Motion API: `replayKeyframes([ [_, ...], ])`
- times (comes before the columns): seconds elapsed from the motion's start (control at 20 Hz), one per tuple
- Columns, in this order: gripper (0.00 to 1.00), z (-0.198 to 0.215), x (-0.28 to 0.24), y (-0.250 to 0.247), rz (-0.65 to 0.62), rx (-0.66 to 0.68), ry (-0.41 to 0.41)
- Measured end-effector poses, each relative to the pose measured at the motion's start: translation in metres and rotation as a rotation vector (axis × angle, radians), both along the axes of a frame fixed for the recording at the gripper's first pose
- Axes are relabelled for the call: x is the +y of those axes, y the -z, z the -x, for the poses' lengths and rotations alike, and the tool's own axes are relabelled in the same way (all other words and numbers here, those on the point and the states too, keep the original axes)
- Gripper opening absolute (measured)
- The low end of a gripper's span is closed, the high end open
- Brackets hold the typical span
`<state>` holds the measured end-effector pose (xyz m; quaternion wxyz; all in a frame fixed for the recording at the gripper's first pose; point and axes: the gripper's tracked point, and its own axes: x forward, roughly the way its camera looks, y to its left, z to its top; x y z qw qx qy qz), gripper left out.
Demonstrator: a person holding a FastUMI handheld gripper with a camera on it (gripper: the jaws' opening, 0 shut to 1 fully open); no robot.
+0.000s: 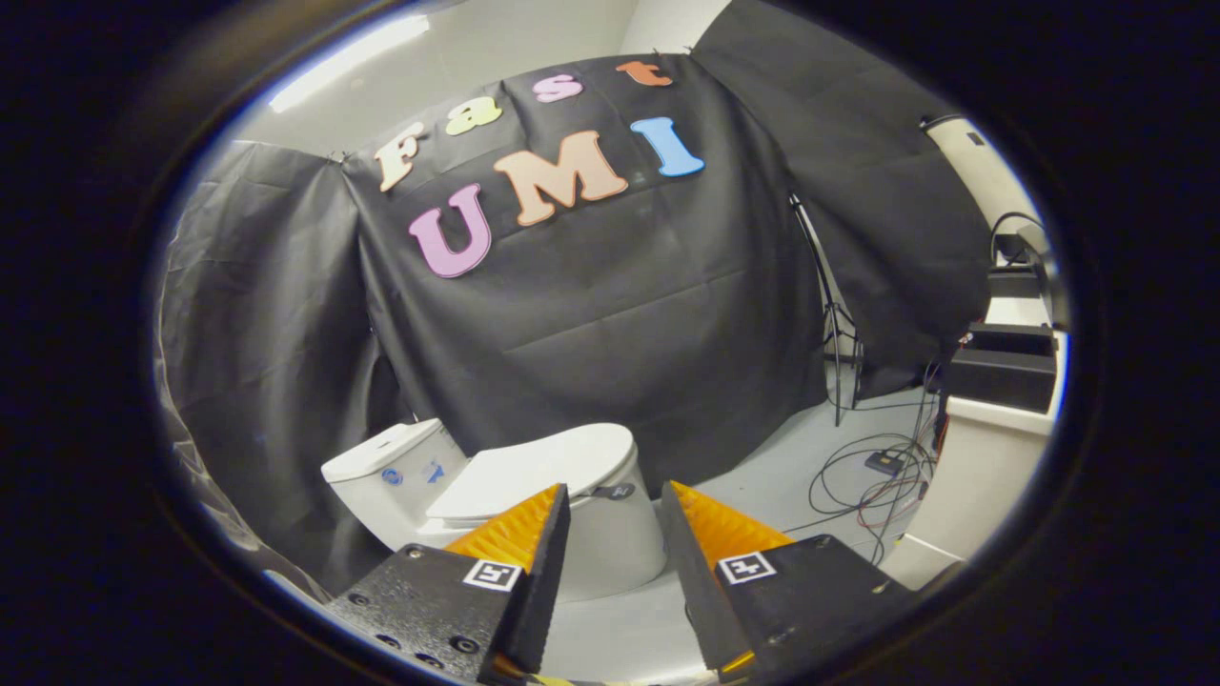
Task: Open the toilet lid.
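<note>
Now, scene: a booth draped in black cloth, with a pale floor (762,476) in the lower part of the frame.
Gripper: the gripper (615,495) shows at the bottom centre of the frame, looking forward along its two fingers (534,534).
Finger state: the fingers stand apart with a clear gap between their tips; nothing is held between them and they touch nothing.
Markers: each finger carries a small square black-and-white tag (493,575) on its dark base, low in the frame.
Toilet: a white toilet (610,543) stands on the floor just beyond the fingers, lower centre-left of the frame, its bowl seen through the gap between them.
Toilet lid: the toilet lid (543,467) lies down flat, closed over the bowl, just above and beyond the left finger's tip.
Tank: the white tank (396,467) sits behind the lid, to the lower left, close against the black cloth.
Backdrop: the black cloth wall (610,324) fills the middle of the frame behind the toilet.
Stand: a thin dark tripod stand (837,324) rises at the right of the cloth.
Cables: loose cables (872,476) lie tangled on the floor at the lower right, well apart from the toilet.
Desk: a white desk (982,457) with dark boxes (1001,376) on top stands at the right edge.
Light: a bright strip light (348,62) glows at the upper left.
</note>
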<state>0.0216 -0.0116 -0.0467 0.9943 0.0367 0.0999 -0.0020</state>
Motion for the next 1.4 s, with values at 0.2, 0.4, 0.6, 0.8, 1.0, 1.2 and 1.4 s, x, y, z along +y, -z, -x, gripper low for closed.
replayKeyframes([
  [0.2,0.61,-0.002,0.001,0.004,-0.007,0.024,-0.006],
  [0.4,0.60,-0.005,0.002,0.007,-0.022,0.043,-0.011],
  [0.6,0.60,-0.018,0.010,0.002,-0.045,0.053,-0.034],
  [0.8,0.60,-0.055,0.028,-0.014,-0.107,-0.012,-0.089],
  [1.0,0.60,-0.101,0.042,-0.018,-0.243,-0.067,-0.100],
  [1.2,0.60,-0.143,0.055,-0.010,-0.404,-0.108,-0.082],
  [1.4,0.60,-0.178,0.080,0.024,-0.531,-0.051,-0.111],
])
